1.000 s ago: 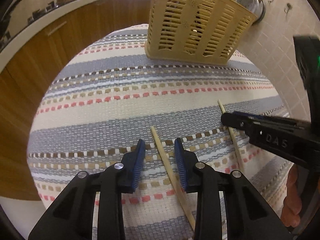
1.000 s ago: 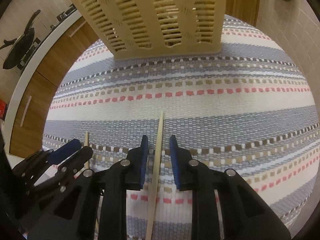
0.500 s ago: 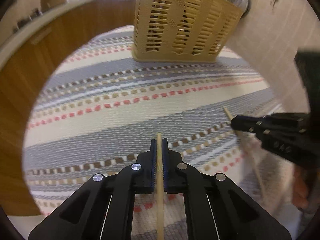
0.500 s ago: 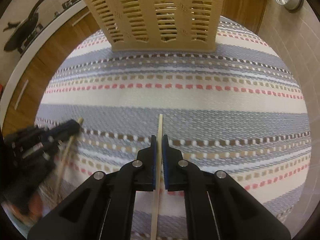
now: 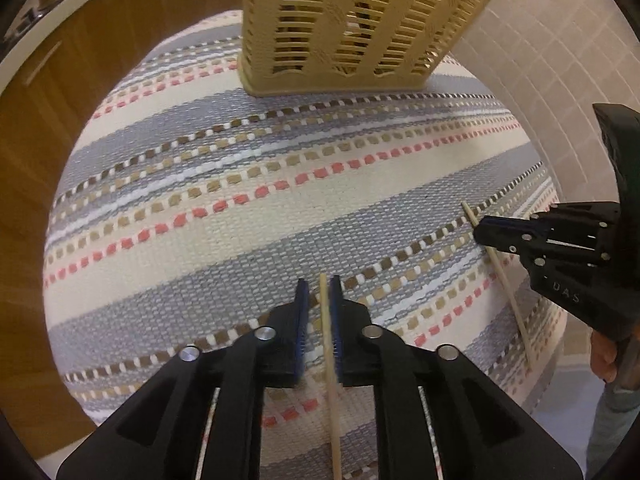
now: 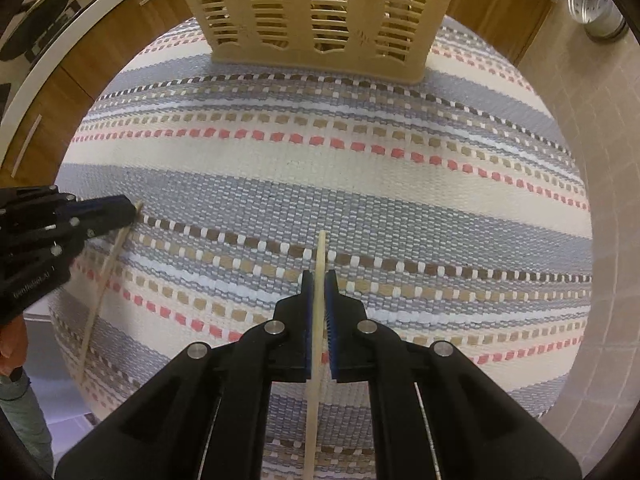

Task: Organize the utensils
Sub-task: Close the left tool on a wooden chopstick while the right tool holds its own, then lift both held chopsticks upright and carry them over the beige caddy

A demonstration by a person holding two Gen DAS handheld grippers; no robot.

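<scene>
right gripper (image 6: 319, 276) clamped on a chopstick (image 6: 317, 320). left gripper (image 5: 319, 284) has just eased open; its chopstick (image 5: 329, 344) sits between the pads, leaning on the right one, gap on the left. slotted basket (image 5: 352, 28) stands ahead on the striped surface (image 5: 240, 208). re-close left before lifting; carry both tip-down into the basket.

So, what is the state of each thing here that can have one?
left gripper: open; its jaws have just been opening
left chopstick: between the left jaws, against one pad only
right gripper: shut on the right chopstick
basket: upright on the striped mat
</scene>
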